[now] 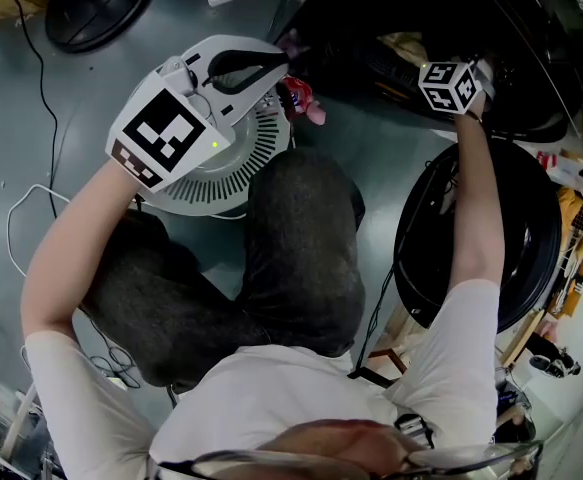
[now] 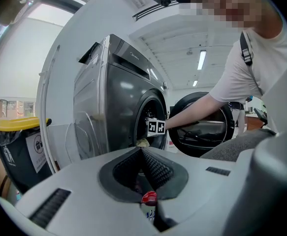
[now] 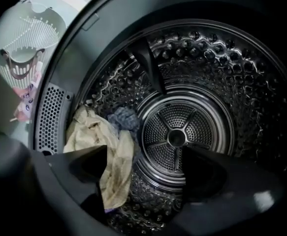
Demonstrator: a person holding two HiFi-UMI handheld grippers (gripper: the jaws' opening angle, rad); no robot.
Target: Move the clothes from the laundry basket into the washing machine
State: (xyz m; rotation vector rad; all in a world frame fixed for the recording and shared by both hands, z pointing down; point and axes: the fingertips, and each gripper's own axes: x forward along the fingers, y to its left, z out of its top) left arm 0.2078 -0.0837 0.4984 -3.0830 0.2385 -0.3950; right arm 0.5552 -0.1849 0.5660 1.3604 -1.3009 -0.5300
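The washing machine stands before me with its round door swung wide open. My right claw is reached into the mouth of the steel drum, jaws spread wide with nothing pressed between them. Inside the drum, low at the left, lies a cream cloth, hanging down just past my left jaw, and a blue-grey cloth sits right behind it against the back wall.

Beside the machine, on the floor by my knee, is the white slatted laundry basket. My left claw hangs over it and hides most of the inside, so I cannot tell what it holds. That claw's jaws are closed together on a red and pink garment, which dangles between the basket and the drum opening.
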